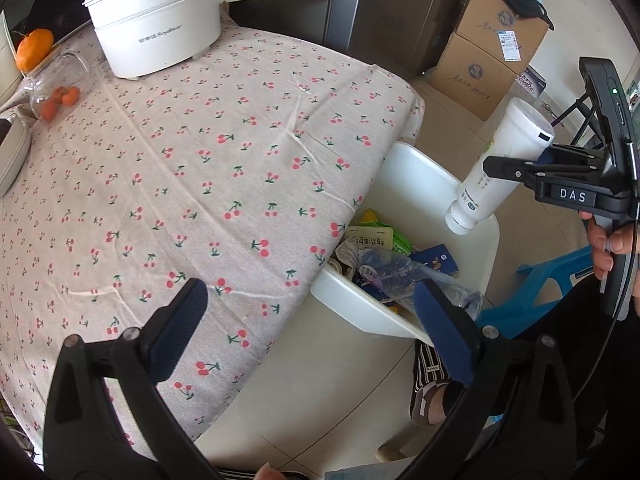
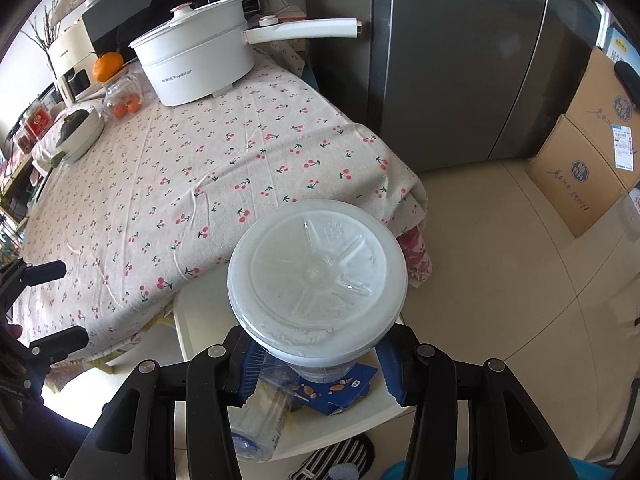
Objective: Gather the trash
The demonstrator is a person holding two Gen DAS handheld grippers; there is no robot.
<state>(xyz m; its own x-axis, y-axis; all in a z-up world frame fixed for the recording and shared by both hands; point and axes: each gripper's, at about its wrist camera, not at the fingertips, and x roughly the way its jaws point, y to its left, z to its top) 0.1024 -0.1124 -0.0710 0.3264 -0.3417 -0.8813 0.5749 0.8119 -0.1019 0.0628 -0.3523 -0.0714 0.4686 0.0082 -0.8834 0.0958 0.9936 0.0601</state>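
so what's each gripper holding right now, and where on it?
Right gripper clamps the white bottle around its body near the base, cap end down over the bin. Left gripper is open, holding nothing.

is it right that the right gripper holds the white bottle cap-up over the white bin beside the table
Not quite: the right gripper holds the white bottle cap-down, not cap-up. The left wrist view shows its neck pointing down toward the white bin beside the table.
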